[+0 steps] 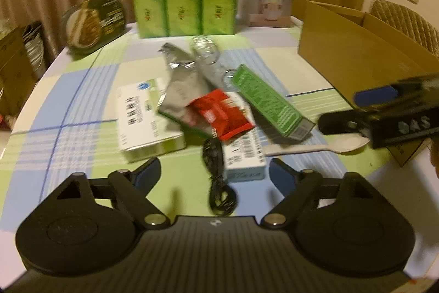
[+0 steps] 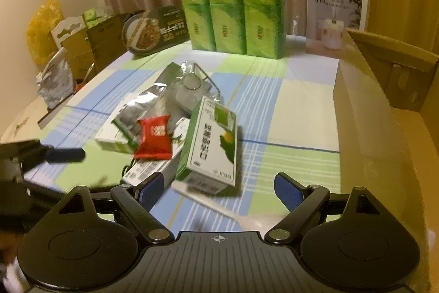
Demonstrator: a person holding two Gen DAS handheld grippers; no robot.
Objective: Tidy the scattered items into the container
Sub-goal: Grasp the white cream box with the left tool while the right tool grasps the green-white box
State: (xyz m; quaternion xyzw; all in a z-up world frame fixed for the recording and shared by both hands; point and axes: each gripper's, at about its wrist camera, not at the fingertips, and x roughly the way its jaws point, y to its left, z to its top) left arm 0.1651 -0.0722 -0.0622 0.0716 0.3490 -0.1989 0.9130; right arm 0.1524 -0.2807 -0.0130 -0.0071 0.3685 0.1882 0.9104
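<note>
Cardboard container point(image 2: 384, 128) at 3 o'clock of the pile | right gripper point(image 2: 219, 187) jaws apart, empty, green box point(image 2: 211, 144) at 12 | left gripper point(image 1: 215, 172) jaws apart over black cable point(image 1: 218, 183) | advice: straddle the box's narrow sides, lift clear of white spoon point(image 1: 323, 146)

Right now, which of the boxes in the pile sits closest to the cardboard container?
The long green box, lying at the pile's right edge toward the cardboard container. The two white boxes lie farther left, partly under the red packet.
</note>
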